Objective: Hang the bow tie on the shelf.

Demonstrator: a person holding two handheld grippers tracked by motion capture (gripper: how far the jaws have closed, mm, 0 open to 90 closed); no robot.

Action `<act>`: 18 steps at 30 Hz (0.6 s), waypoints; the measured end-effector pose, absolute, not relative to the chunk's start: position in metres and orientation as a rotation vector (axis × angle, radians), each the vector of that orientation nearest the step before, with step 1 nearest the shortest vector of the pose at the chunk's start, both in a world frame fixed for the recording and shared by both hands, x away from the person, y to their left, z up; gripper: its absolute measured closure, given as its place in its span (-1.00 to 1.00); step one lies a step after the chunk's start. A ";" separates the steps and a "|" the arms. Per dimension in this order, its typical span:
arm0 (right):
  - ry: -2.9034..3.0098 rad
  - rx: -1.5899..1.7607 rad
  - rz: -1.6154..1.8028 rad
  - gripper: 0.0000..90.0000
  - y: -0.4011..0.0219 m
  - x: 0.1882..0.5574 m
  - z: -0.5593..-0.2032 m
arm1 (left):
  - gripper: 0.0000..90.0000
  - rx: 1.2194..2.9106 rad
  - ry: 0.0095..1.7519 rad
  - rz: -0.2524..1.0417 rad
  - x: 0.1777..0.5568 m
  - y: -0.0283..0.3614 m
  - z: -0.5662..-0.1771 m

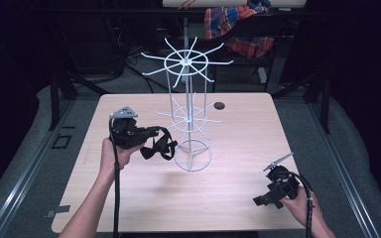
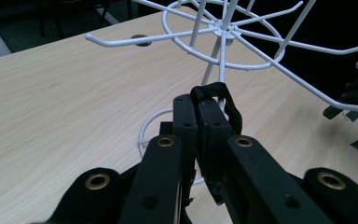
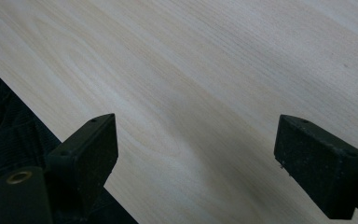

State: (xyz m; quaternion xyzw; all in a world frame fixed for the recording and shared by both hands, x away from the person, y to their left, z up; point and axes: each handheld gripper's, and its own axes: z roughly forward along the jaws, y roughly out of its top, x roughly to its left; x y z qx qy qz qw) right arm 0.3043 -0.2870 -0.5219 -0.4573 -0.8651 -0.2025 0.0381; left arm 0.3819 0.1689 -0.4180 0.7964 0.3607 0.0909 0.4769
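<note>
A white wire rack (image 1: 187, 63) with two tiers of hooks stands on a ring base at the middle of the wooden table (image 1: 144, 203). My left gripper (image 1: 155, 133), left of the rack, is shut on a black strap (image 1: 161, 147) whose loops hang down by the base ring. In the left gripper view the jaws (image 2: 198, 109) pinch the strap (image 2: 219, 91) just below the rack's lower hooks (image 2: 223, 30). At the table's front right, my right gripper (image 1: 264, 201) is open with nothing between its jaws; the right gripper view has its jaws (image 3: 196, 149) wide apart over bare wood (image 3: 191, 70).
A round cable hole (image 1: 220, 105) sits in the table behind the rack. A red, blue and orange cloth (image 1: 238, 22) hangs on a stand beyond the far edge. Dark floor and metal frame rails surround the table.
</note>
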 end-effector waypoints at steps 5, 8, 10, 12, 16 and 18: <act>-2.658 -1.383 -0.611 -0.71 -0.288 0.305 -0.521 | 0.94 1.944 0.877 0.224 0.382 0.165 -0.424; -2.657 -1.385 -0.612 -0.71 -0.288 0.305 -0.521 | 0.94 1.935 0.873 0.222 0.383 0.163 -0.428; -2.662 -1.387 -0.608 -0.71 -0.288 0.305 -0.521 | 0.94 1.925 0.867 0.212 0.383 0.162 -0.430; -2.664 -1.393 -0.608 -0.71 -0.287 0.304 -0.521 | 0.93 1.916 0.867 0.211 0.383 0.161 -0.432; -2.669 -1.382 -0.598 -0.71 -0.288 0.305 -0.521 | 0.92 1.894 0.870 0.226 0.383 0.159 -0.437; -2.671 -1.389 -0.598 -0.71 -0.288 0.305 -0.520 | 0.92 1.878 0.880 0.231 0.384 0.157 -0.439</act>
